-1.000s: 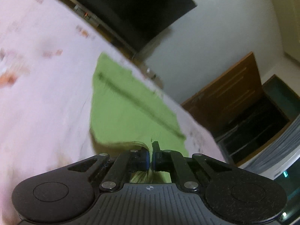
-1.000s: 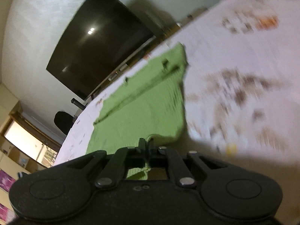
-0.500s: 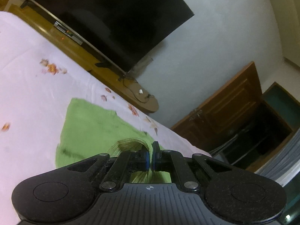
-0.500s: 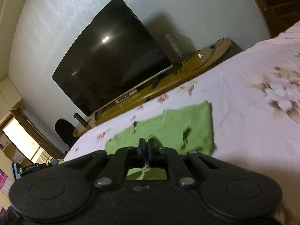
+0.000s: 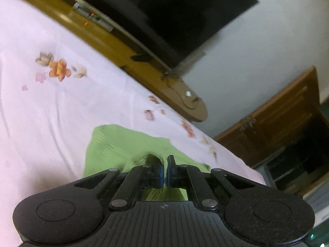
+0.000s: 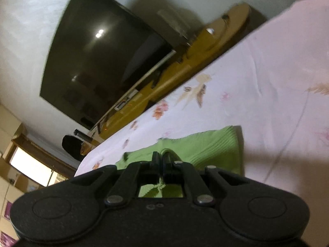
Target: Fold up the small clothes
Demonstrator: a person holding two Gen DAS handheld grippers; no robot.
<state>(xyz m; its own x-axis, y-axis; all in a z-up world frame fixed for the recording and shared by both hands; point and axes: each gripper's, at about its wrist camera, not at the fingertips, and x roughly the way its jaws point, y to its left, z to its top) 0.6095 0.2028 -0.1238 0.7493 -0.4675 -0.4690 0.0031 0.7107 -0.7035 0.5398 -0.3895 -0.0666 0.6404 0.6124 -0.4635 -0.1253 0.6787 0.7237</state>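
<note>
1. Your left gripper (image 5: pixel 165 169) is pressed together on a pinch of the green knit garment (image 5: pixel 115 144), with a loop of fabric bunched up just ahead of its fingertips.
2. Your right gripper (image 6: pixel 160 160) is likewise clamped shut on an edge of the same garment (image 6: pixel 216 144); a fold of green cloth shows between and below its fingers.
3. The garment lies on the pink floral bedsheet (image 5: pixel 51 107), its far part resting flat on the bed and its near edge lifted in both grips.
4. By my judgement, you are in the middle of a fold: the held edge is raised and part of the cloth seems doubled over, but nothing is laid down or smoothed yet.
5. What seems left: lay the held edge onto the flat part, let go, then make any further folds.
6. Beyond the bed stand a yellow wooden TV bench (image 5: pixel 127 61) and a large dark television (image 6: pixel 102 57), both well apart from the garment.
7. The sheet beside the garment looks clear, so nothing blocks the fold.
</note>
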